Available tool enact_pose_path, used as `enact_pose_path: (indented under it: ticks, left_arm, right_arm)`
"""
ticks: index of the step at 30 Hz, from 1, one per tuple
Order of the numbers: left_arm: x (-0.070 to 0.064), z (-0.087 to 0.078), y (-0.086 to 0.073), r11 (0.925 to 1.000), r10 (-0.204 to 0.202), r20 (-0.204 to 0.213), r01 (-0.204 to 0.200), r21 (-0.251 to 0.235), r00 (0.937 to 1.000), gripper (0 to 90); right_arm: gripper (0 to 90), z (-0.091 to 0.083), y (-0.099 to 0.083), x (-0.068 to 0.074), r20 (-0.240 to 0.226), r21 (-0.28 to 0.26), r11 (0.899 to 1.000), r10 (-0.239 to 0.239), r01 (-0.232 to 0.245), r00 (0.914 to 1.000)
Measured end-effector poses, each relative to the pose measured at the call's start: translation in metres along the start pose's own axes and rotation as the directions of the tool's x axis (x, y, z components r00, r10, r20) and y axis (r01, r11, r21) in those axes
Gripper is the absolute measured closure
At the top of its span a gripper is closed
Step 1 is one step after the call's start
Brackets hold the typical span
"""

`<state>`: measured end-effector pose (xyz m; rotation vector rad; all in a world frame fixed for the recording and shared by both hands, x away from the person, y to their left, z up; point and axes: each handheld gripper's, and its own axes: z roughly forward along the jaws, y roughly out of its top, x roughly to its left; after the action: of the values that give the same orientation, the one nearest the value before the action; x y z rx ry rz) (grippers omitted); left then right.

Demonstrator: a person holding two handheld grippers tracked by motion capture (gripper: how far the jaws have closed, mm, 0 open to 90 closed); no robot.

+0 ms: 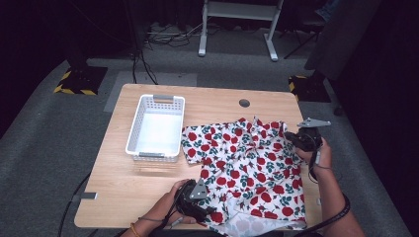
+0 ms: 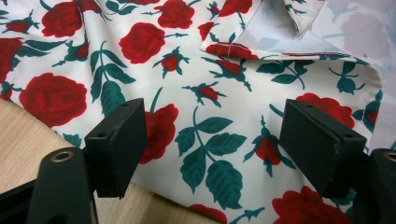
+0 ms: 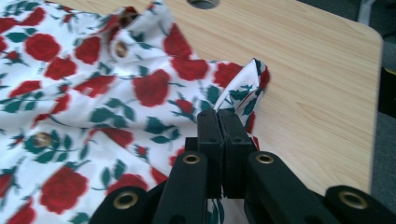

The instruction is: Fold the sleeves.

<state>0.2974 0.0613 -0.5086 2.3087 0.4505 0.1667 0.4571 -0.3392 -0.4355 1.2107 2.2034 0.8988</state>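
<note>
- The left gripper (image 2: 212,140) hovers with jaws wide apart over the near edge of the shirt (image 1: 247,163); closing there could catch two layers, since a flap is folded back just beyond.
- The right gripper (image 3: 223,126) is closed on a far fold; this thin cloth, probably smooth, could slip out.
- The shirt, white with red roses, lies rumpled on the table (image 1: 217,98) beside the basket (image 1: 156,126).
</note>
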Motion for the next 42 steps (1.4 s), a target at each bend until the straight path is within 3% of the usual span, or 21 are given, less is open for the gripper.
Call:
enact_pose_path:
  ticks: [6,12,16,20,25,30,32,37,40,42]
  left_arm:
    - [0.0,0.0,0.0,1.0,0.0,-0.002,0.0,0.0,1.0,23.0]
    - [0.0,0.0,0.0,1.0,0.0,-0.003,0.0,0.0,1.0,23.0]
    - [0.0,0.0,0.0,1.0,0.0,-0.003,0.0,0.0,1.0,23.0]
    - [0.0,0.0,0.0,1.0,0.0,-0.003,0.0,0.0,1.0,23.0]
    - [0.0,0.0,0.0,1.0,0.0,-0.003,0.0,0.0,1.0,23.0]
    - [0.0,0.0,0.0,1.0,0.0,-0.004,0.0,0.0,1.0,23.0]
    - [0.0,0.0,0.0,1.0,0.0,-0.004,0.0,0.0,1.0,23.0]
    - [0.0,0.0,0.0,1.0,0.0,-0.004,0.0,0.0,1.0,23.0]
    - [0.0,0.0,0.0,1.0,0.0,-0.004,0.0,0.0,1.0,23.0]
    - [0.0,0.0,0.0,1.0,0.0,-0.005,0.0,0.0,1.0,23.0]
  right_arm:
    - [88.0,0.009,0.006,0.027,-0.016,0.019,0.998,-0.067,0.067,0.9976]
    - [86.1,0.022,0.006,0.048,-0.039,0.051,0.994,-0.099,0.101,0.9943]
    - [79.8,0.028,0.003,0.061,-0.055,0.073,0.99,-0.119,0.122,0.9914]
    - [69.3,0.02,0.004,0.07,-0.091,0.048,0.99,-0.125,0.13,0.988]
    - [61.3,0.002,0.006,0.064,-0.051,0.004,0.993,-0.115,0.116,0.992]
    - [58.9,-0.007,0.001,0.047,-0.018,-0.015,0.998,-0.065,0.065,0.9977]
    - [58.2,-0.006,-0.003,0.037,0.003,-0.002,0.999,-0.037,0.037,0.9993]
    - [49.7,0.009,-0.02,0.016,-0.034,0.059,0.994,0.094,-0.092,0.995]
    - [47.7,0.016,-0.026,0.014,-0.04,0.069,0.993,0.103,-0.1,0.9939]
    - [46.2,0.025,-0.03,0.018,-0.048,0.107,0.993,0.061,-0.056,0.997]
